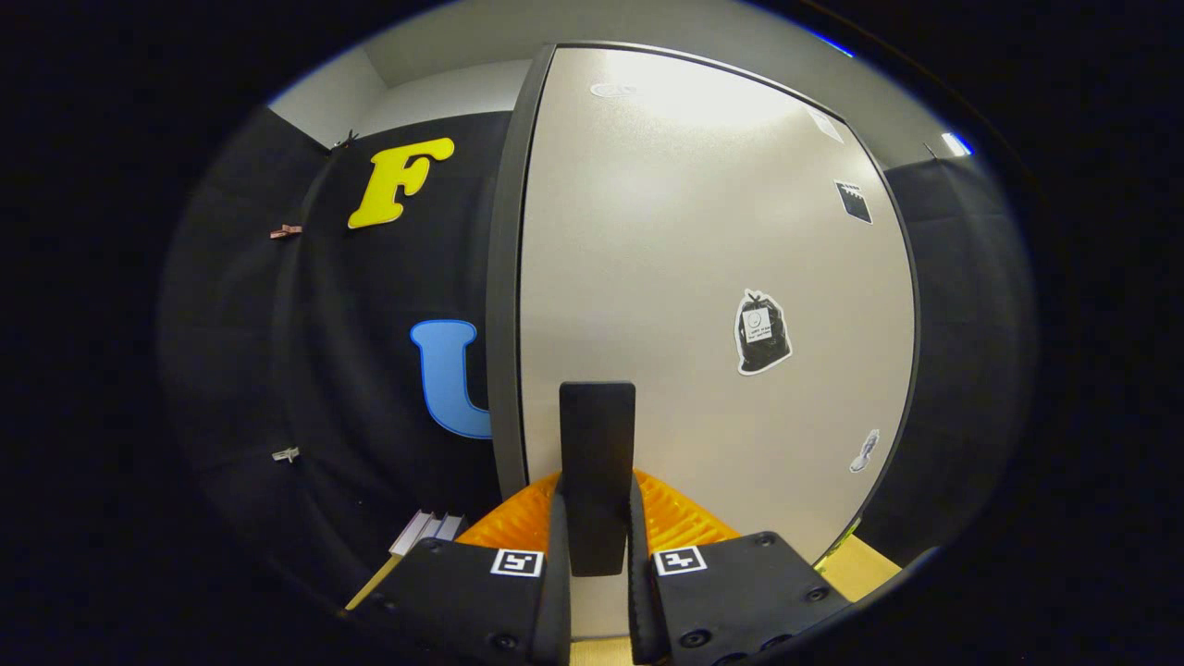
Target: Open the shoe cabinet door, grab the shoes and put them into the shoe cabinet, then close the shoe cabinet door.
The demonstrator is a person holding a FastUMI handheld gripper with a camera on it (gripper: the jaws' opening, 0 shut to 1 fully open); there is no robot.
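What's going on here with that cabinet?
A hand-held tool is clamped on the black handle of the shoe cabinet door, one finger on each side of it. The pale door, with a few stickers on it, stands right ahead of the fingers. No shoes are inside yet as far as this view tells.

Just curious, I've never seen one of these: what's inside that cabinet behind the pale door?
That cannot be seen: the cabinet door covers the inside. On its face are a few stickers and a dark handle, which the gripper has both fingers pressed against.
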